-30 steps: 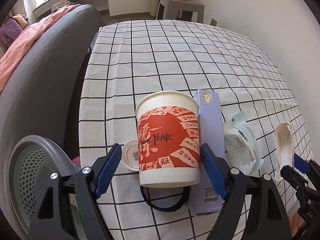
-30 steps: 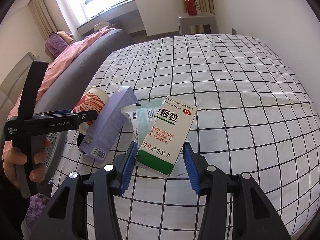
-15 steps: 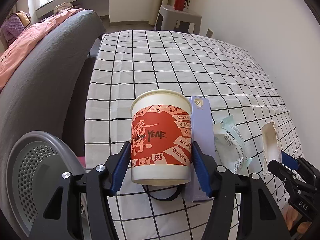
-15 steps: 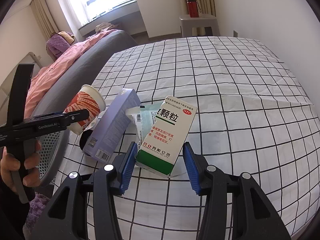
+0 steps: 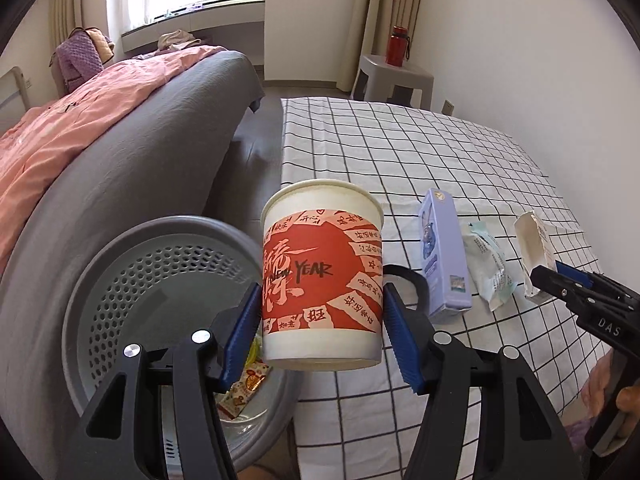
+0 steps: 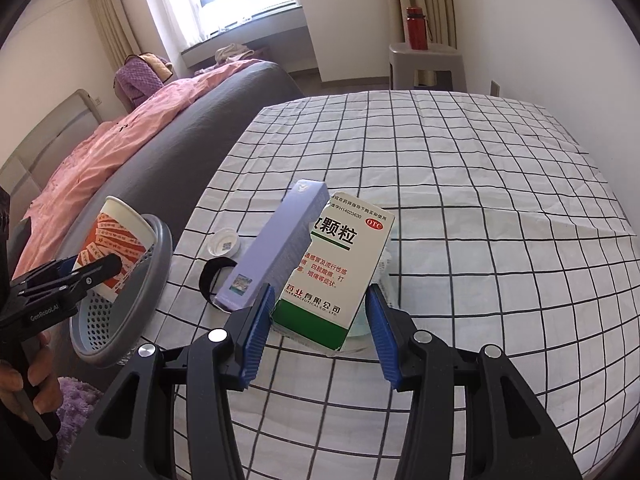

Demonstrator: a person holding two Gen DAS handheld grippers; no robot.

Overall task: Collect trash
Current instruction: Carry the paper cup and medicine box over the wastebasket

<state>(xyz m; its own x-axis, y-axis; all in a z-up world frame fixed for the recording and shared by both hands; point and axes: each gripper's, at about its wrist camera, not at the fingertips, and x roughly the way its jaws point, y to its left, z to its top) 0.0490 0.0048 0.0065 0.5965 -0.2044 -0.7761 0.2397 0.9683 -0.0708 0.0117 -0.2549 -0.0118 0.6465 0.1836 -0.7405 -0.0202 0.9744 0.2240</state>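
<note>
- The paper cup hides part of the bin's rim behind the left gripper.
- The medicine box covers most of the pale wrapper behind the right gripper.

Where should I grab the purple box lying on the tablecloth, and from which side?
Grip the purple box across its two long narrow sides near the middle, coming down from above with the jaws square to its length. It lies flat and long on the checked tablecloth. The wrapper lies close along one side, and the black ring sits by its near end, so come in clear of both.
</note>
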